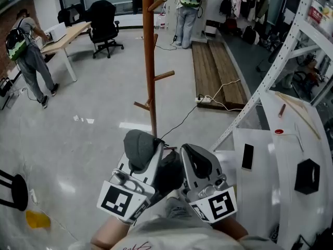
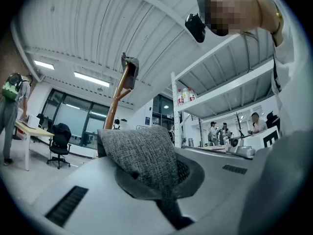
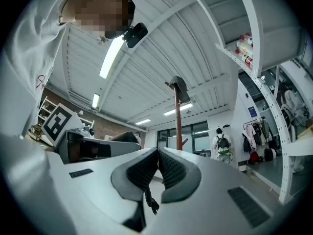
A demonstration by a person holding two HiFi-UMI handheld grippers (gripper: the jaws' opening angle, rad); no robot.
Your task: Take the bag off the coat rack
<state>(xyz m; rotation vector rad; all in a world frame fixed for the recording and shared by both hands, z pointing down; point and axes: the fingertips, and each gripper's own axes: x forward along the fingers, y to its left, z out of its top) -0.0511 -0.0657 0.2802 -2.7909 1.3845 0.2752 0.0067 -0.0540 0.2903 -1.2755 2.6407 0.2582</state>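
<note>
Closest in, the left gripper (image 1: 150,151) has its jaws clamped on the grey woven bag (image 1: 138,146), whose cloth folds up over one jaw. Just beside it, the right gripper (image 1: 189,153) has its pads pressed together, with a thin dark strap (image 3: 148,199) hanging from between them. The bag is off the coat rack (image 1: 149,61), held low in front of the person and clear of the rack's wooden pole and pegs, which stand just beyond the grippers. To the right is a white table (image 1: 270,155) carrying a phone (image 1: 247,156) and a black box (image 1: 307,176). Farther off lie wooden planks (image 1: 216,72), and a black office chair (image 1: 103,25) stands by a desk. One person (image 1: 28,56) wearing a backpack stands far left, another (image 1: 187,9) at the back.
</note>
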